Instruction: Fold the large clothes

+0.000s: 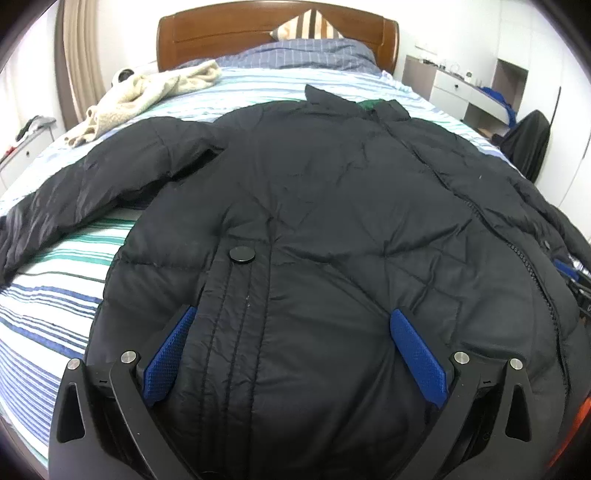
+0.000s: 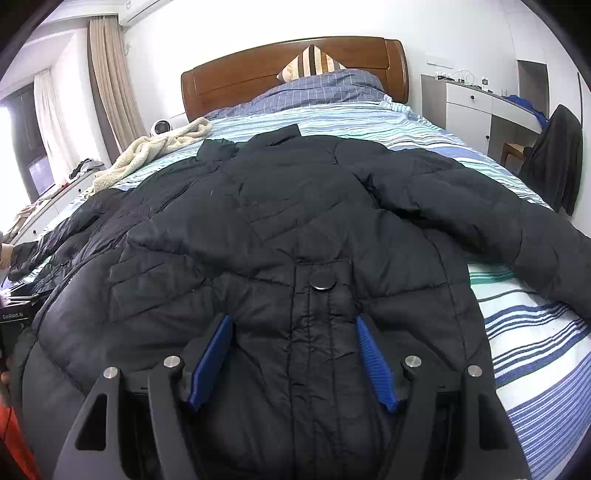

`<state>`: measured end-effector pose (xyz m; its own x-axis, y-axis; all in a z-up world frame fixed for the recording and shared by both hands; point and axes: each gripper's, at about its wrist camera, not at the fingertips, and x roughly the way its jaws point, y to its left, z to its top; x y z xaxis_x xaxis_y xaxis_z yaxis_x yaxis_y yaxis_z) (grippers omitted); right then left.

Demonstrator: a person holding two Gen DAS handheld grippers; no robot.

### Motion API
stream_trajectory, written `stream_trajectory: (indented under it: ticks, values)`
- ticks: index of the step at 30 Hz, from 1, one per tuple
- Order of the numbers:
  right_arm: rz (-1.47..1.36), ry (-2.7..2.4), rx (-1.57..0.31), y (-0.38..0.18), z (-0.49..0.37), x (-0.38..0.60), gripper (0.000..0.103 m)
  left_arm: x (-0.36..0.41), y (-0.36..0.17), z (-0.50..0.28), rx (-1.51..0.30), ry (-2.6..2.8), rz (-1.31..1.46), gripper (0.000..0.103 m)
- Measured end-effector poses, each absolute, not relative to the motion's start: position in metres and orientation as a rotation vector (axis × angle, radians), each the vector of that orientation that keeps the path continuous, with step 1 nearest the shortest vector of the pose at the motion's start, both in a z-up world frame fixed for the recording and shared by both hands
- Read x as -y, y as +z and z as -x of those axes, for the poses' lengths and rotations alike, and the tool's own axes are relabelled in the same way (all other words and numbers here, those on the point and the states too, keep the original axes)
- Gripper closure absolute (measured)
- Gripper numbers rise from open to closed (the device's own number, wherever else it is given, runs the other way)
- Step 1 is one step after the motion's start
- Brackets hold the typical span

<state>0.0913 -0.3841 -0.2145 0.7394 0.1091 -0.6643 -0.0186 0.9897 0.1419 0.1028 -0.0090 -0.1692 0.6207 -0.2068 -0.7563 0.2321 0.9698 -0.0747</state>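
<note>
A black padded jacket lies spread flat on the bed, which has a striped cover in blue, green and white. The jacket's collar points toward the wooden headboard and its hem lies at the end of the bed far from the headboard. One sleeve stretches out to the side across the stripes in the left wrist view; the other sleeve does the same on the opposite side in the right wrist view. A round black button sits on a pocket flap on the jacket's lower front, and a matching button shows in the right wrist view.

The left gripper is over the jacket's hem end, its blue pads spread as wide as they go, with the padded fabric bulging up between them. The pads do not look pressed against the cloth. The right gripper is over the hem end too, just below the second button, its pads partly spread with the stitched pocket strip between them; they do not pinch it.

Nearer the headboard than the jacket, a cream fleece garment lies crumpled at the bed's edge. A checked blue pillow and a striped cushion rest against the headboard. A white cabinet stands beside the headboard, with a chair draped in dark clothing next to it.
</note>
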Motion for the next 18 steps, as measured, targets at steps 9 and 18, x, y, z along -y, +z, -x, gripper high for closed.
stream_trajectory:
  ticks: [9,18]
  values:
    - [-0.11,0.065,-0.746,-0.213,-0.096,0.379,0.033,0.012,-0.167,-0.1,-0.909,-0.244,-0.045,0.001]
    - [-0.102,0.058,-0.75,-0.214,-0.096,0.376,0.033,0.015,-0.167,-0.092,-0.94,-0.22,-0.072,0.001]
